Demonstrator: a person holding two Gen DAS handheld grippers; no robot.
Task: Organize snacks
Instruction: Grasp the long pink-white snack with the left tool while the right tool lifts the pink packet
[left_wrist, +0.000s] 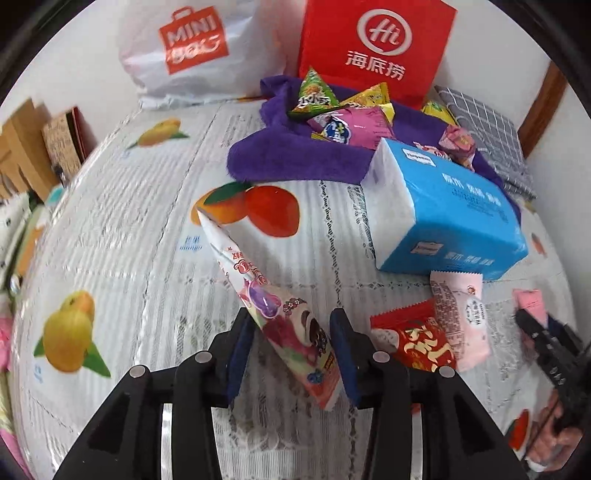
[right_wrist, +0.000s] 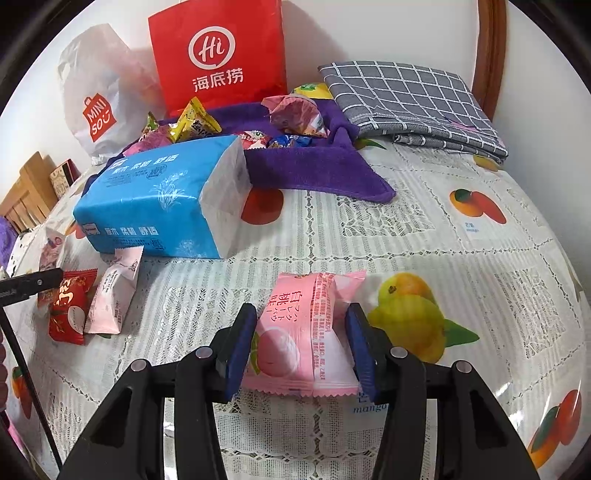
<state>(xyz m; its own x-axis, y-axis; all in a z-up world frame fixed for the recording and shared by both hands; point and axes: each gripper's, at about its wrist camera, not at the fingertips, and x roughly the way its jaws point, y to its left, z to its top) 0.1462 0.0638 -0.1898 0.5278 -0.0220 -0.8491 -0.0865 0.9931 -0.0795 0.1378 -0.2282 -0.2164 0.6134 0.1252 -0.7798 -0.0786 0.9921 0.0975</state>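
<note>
Left wrist view: your left gripper (left_wrist: 291, 347) has its fingers closed on a tilted cake packet (left_wrist: 284, 314), lifted off the surface (left_wrist: 129, 240). Your right gripper (right_wrist: 301, 349) pinches a pink peach packet (right_wrist: 295, 339) above the surface, near the blue tissue pack (right_wrist: 155, 199) and purple towel (right_wrist: 317, 166) heaped with snacks.

My left gripper (left_wrist: 291, 354) showing matt black plastic, blue pads (left_wrist: 236, 365) looking rubbery. Glossy film packet (left_wrist: 280, 314) catching light between them. Tablecloth (left_wrist: 122, 236) at 9 o'clock gleaming like smooth vinyl. Purple towel (left_wrist: 288, 155) at 12 looking fuzzy, tissue pack (left_wrist: 454, 210) at 2 wearing shiny plastic.
</note>
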